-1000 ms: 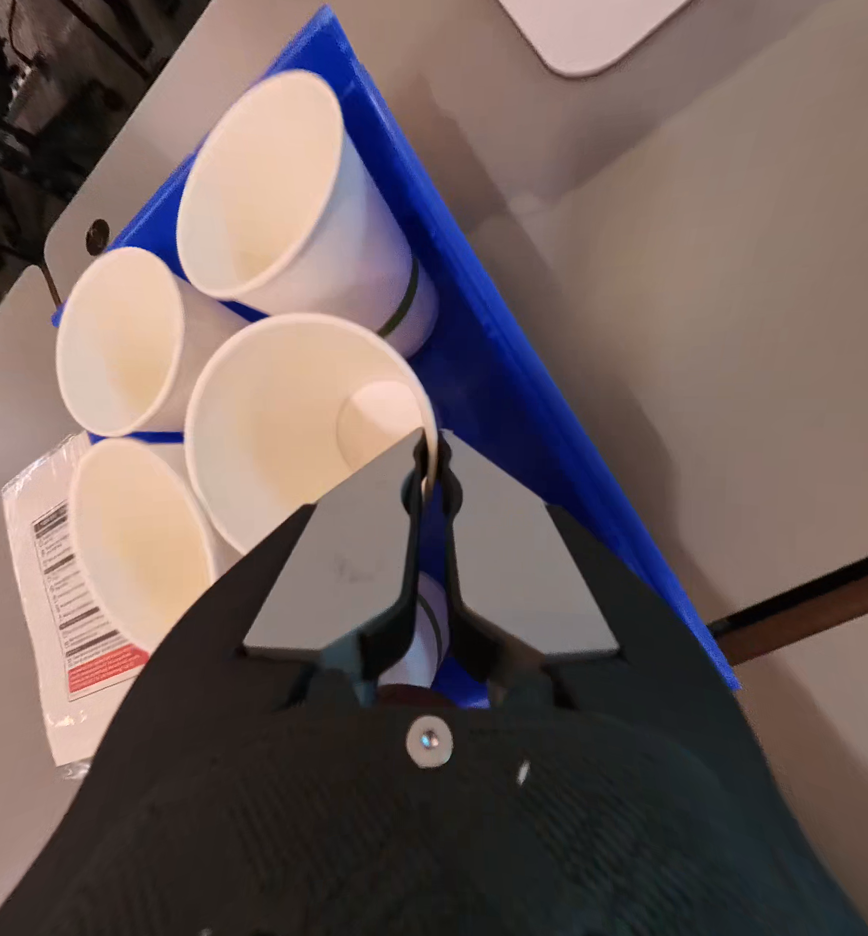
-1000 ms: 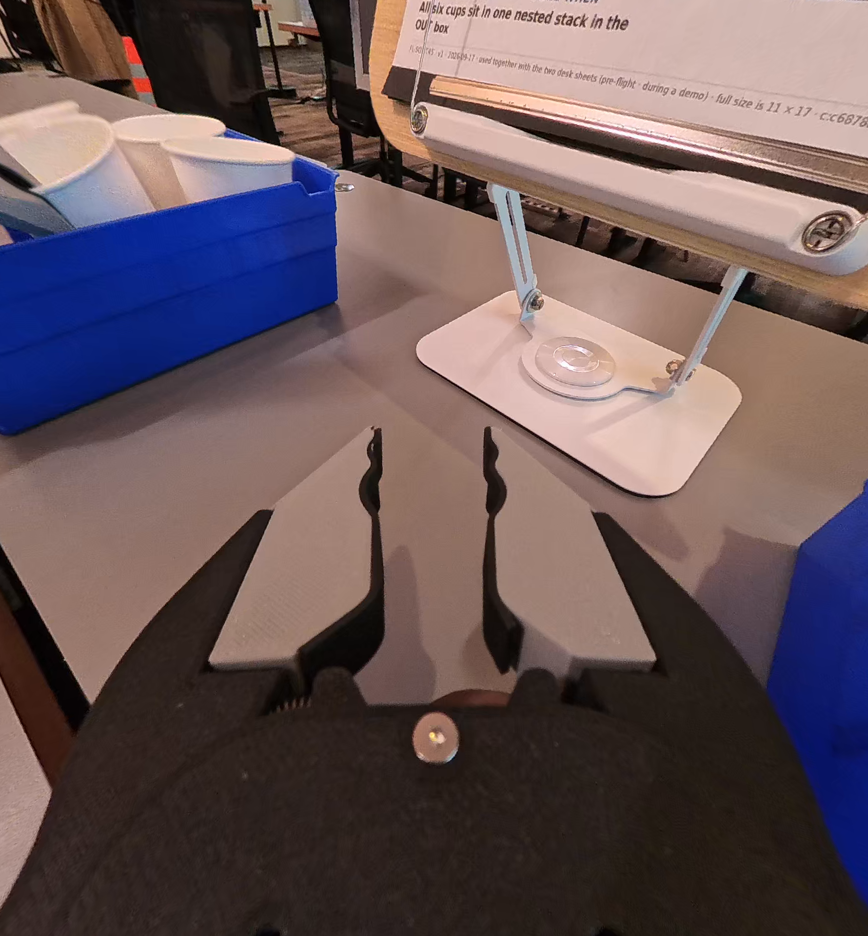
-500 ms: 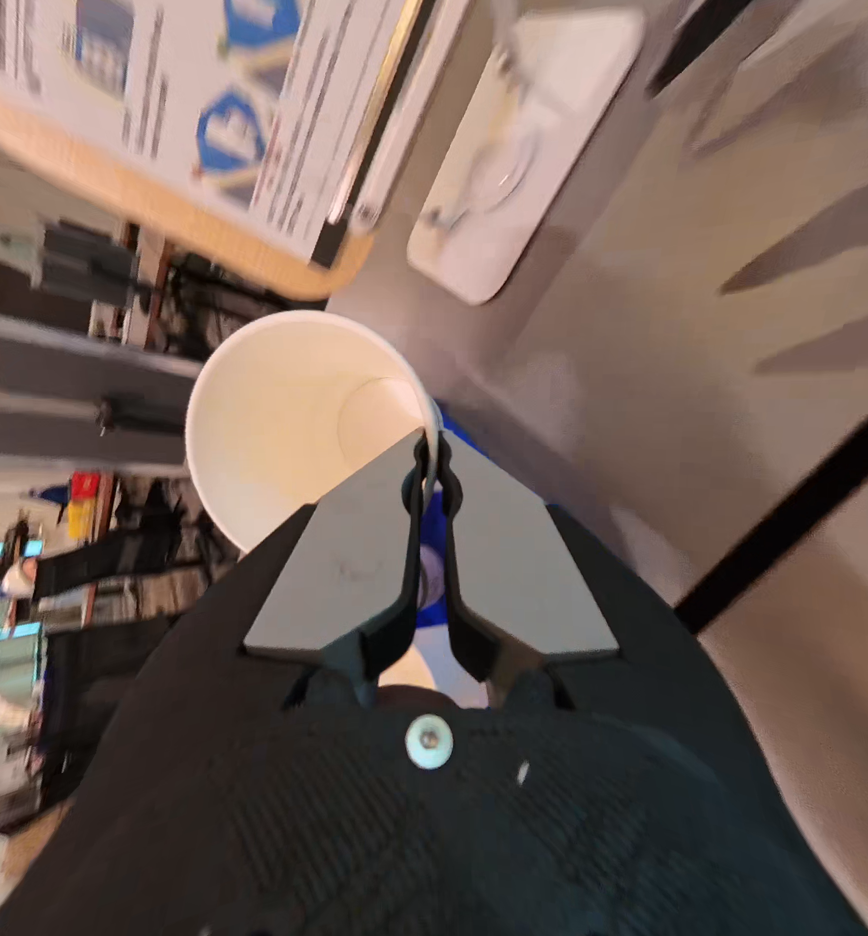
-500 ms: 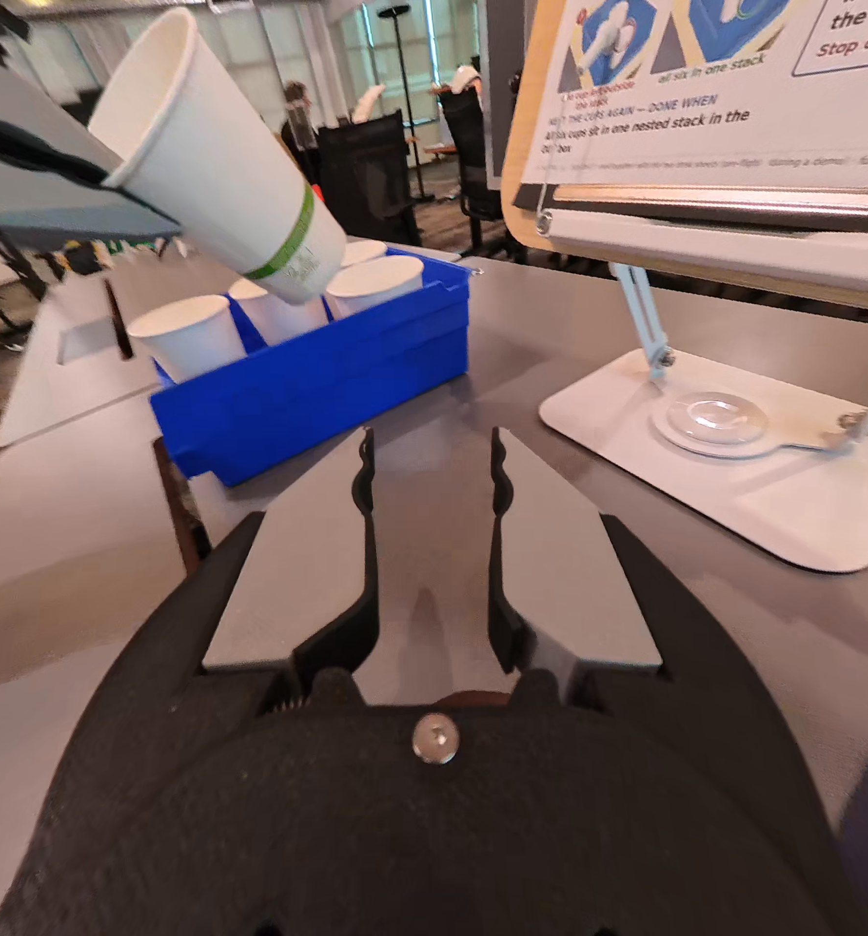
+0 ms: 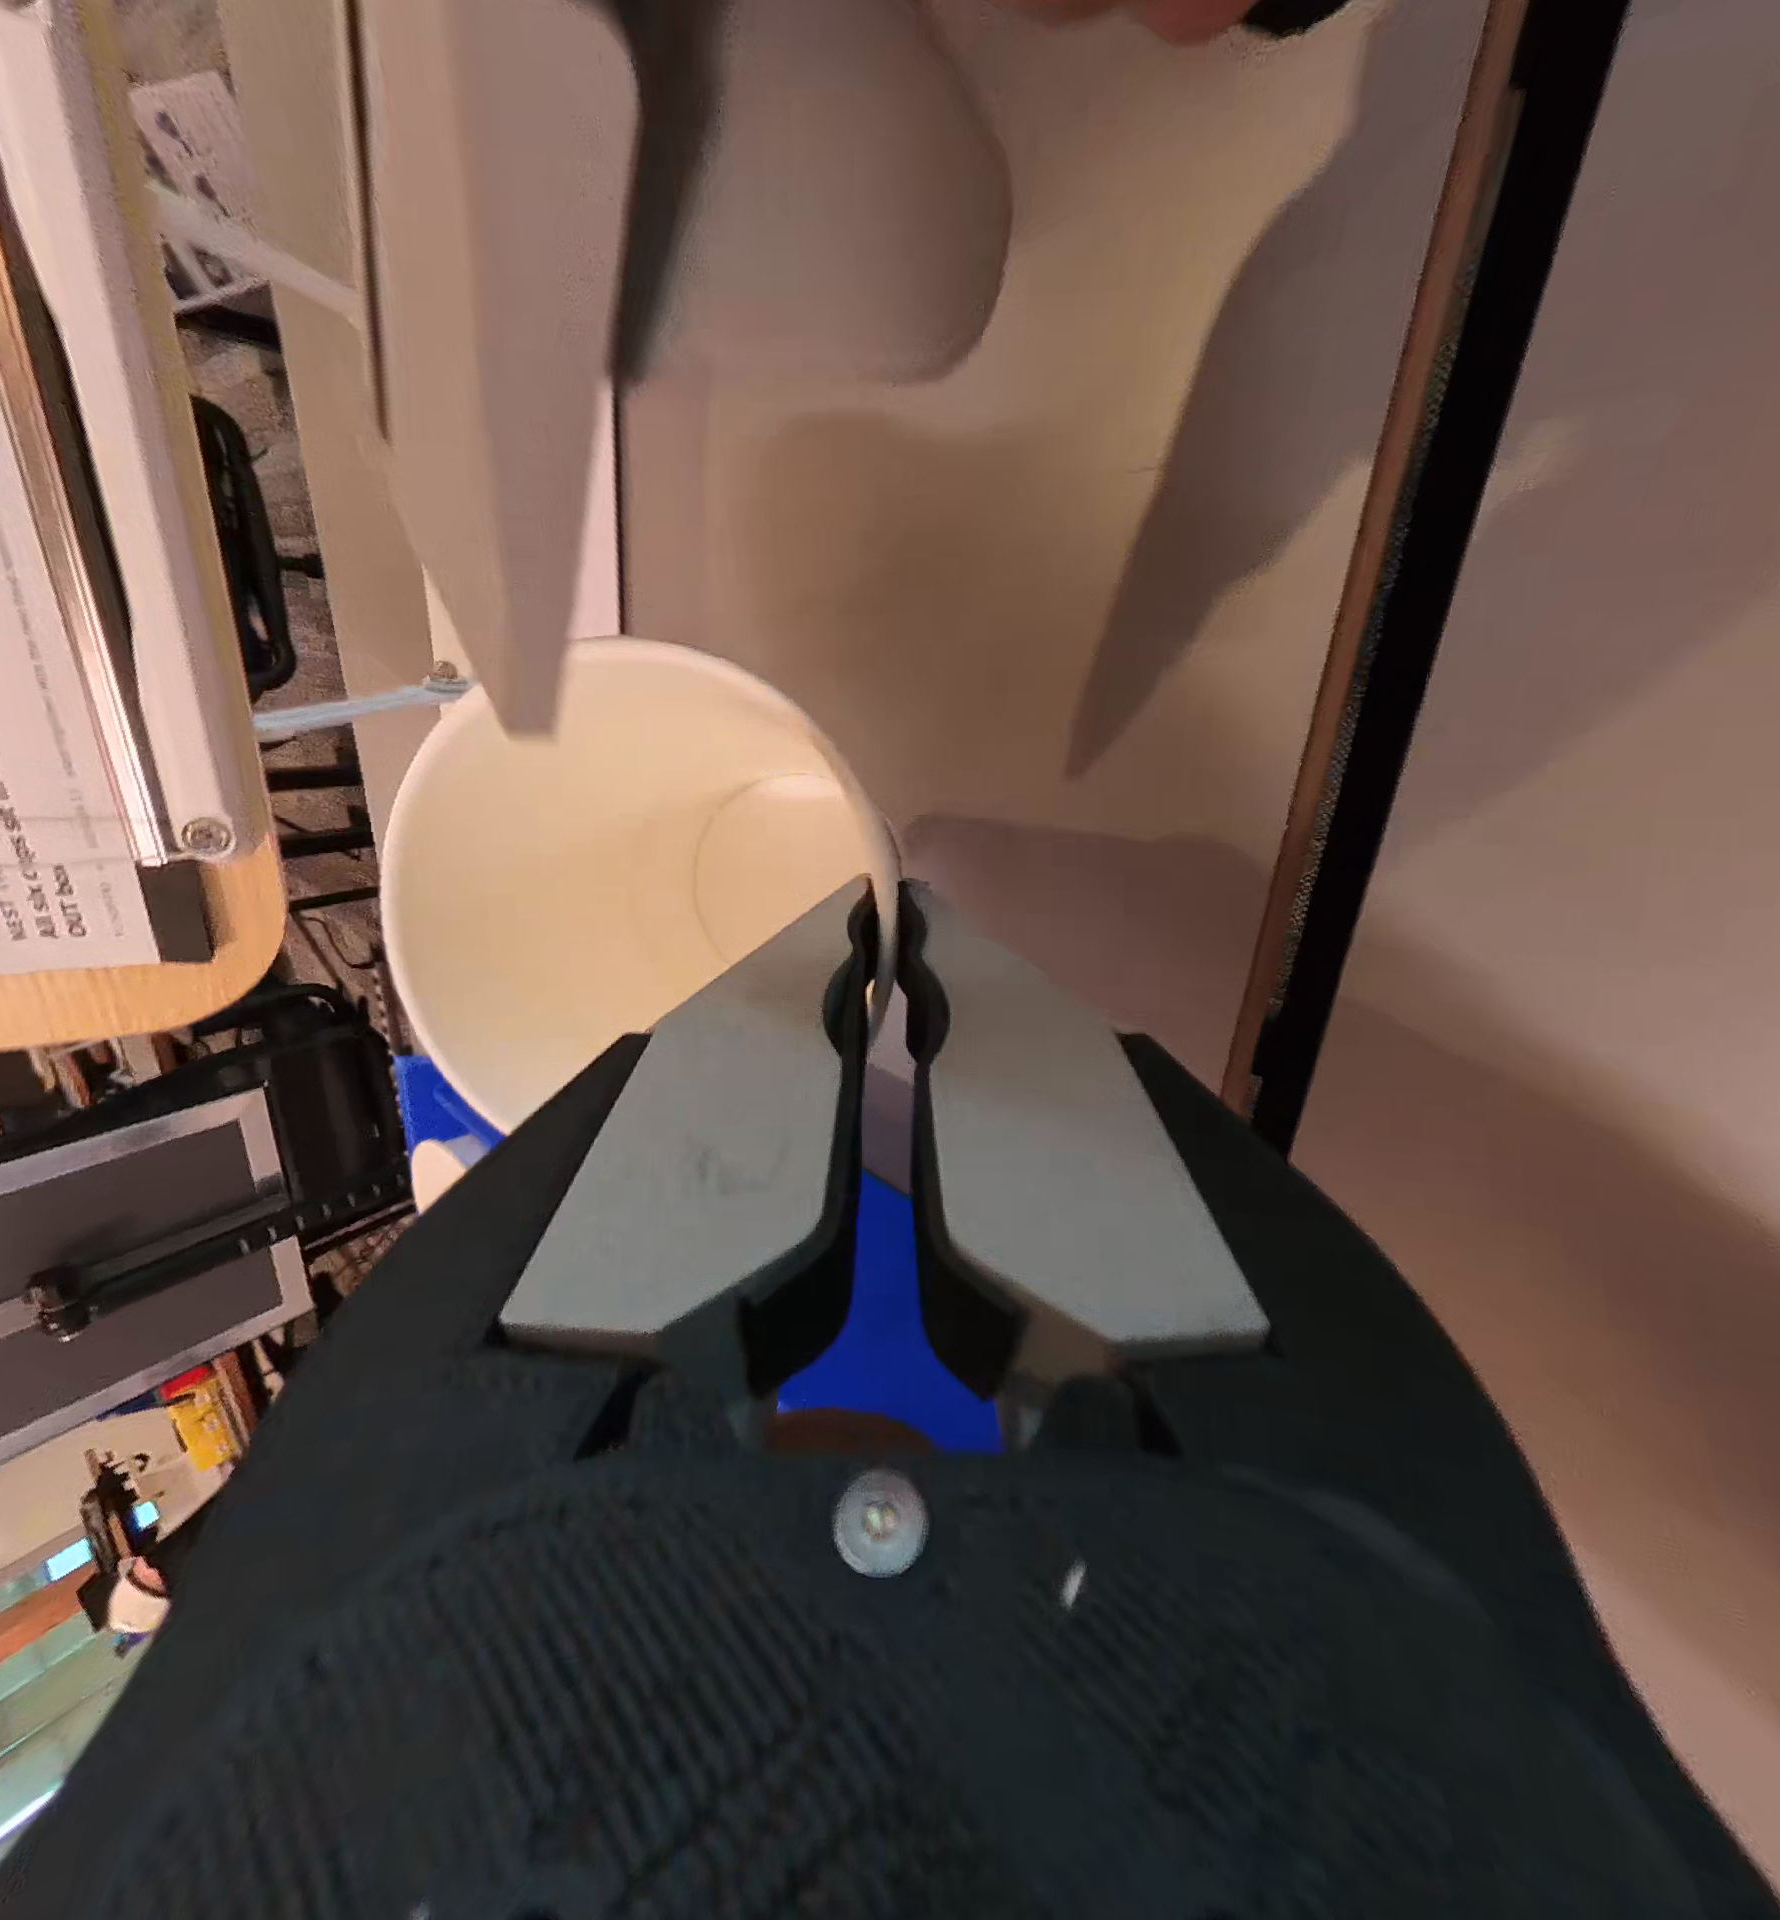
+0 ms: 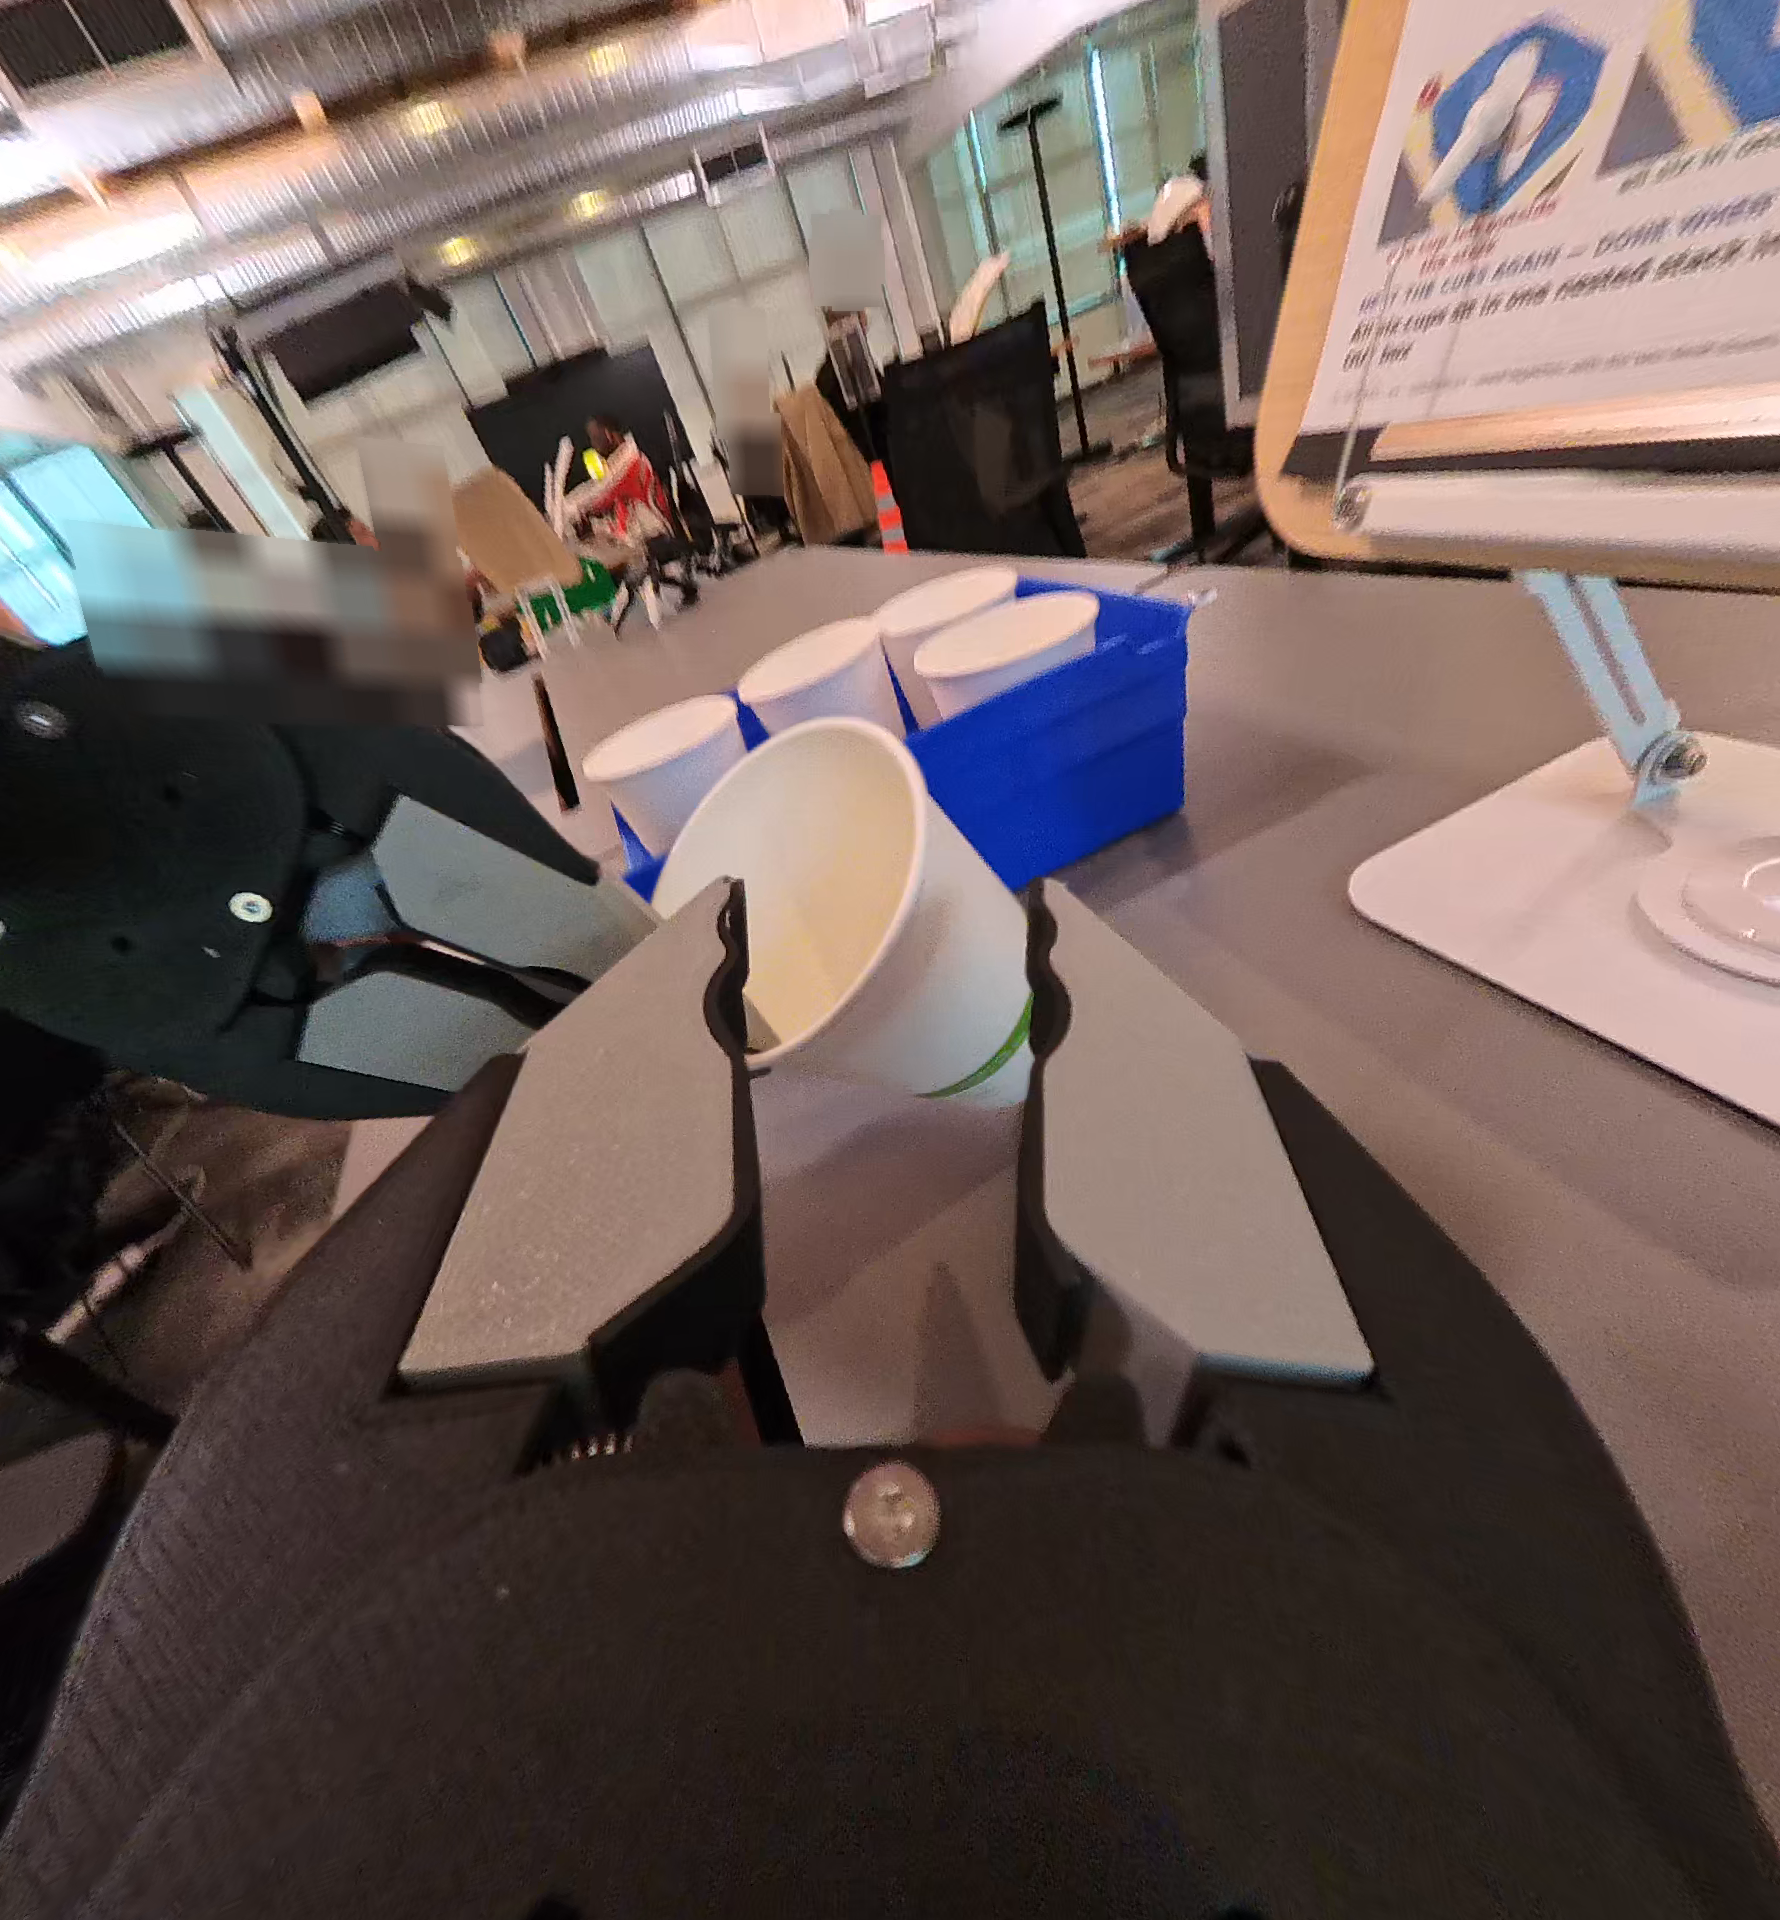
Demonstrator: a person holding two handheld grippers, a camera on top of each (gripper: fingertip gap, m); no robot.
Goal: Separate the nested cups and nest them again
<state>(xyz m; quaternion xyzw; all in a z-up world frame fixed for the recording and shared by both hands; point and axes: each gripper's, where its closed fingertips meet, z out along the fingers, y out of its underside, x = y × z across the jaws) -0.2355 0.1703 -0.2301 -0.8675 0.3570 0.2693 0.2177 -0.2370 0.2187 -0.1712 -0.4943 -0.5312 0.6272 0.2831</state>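
**Inspector:** Between the two claws, above the grey table, a white paper cup hangs tilted, mouth toward the right claw. The left claw is pinched tight on its rim, one finger inside the wall, one outside.

**Assistant:** And the right claw?

**Inspector:** Spread wide, holding nothing; its fingers flank the cup without clear contact.

**Assistant:** Risks?

**Inspector:** In my judgement, a hard squeeze would crush the thin wall, and the rim pinch could slip if the cup is pulled.

**Assistant:** Condition?

**Inspector:** Undented, with a green band near its base. Farther off, four cups stand upright in a blue bin.
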